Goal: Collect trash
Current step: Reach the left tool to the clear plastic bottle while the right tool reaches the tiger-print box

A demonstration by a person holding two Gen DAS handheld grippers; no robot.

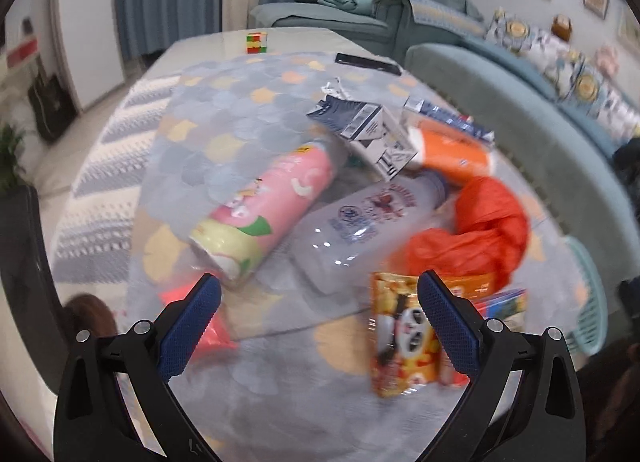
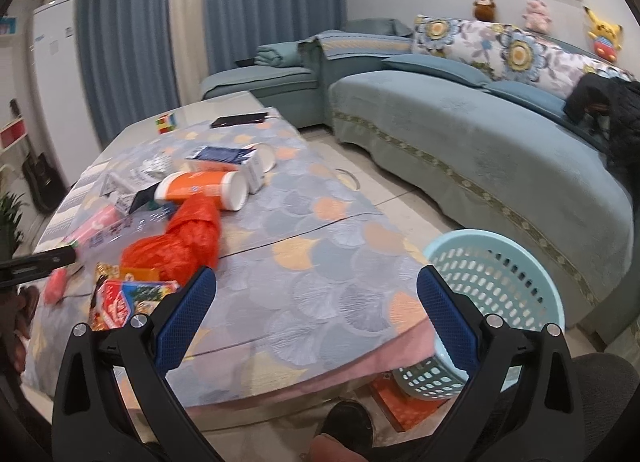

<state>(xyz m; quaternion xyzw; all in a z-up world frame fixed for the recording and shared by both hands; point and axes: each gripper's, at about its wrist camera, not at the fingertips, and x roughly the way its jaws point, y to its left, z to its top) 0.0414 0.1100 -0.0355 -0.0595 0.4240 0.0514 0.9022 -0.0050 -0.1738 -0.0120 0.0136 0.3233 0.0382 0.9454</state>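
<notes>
Trash lies scattered on the patterned tablecloth (image 1: 224, 110): a pink snack can (image 1: 260, 214), a clear plastic bottle (image 1: 360, 222), an orange plastic bag (image 1: 480, 230), an orange cup (image 1: 452, 154), milk cartons (image 1: 372, 130) and a yellow snack packet (image 1: 400, 338). My left gripper (image 1: 318, 298) hovers open just short of the can and bottle, its right finger over the packet. My right gripper (image 2: 316, 294) is open above the near table corner, empty. A light blue perforated basket (image 2: 496, 286) stands on the floor by that corner. The orange bag (image 2: 184, 238) and cup (image 2: 204, 186) lie left of it.
A colour cube (image 1: 256, 43) and a black phone (image 1: 368, 63) rest at the table's far end. A teal sofa (image 2: 480, 134) runs along the right, with a dark jacket (image 2: 612, 110) on it. A shoe (image 2: 348, 422) shows below the table edge.
</notes>
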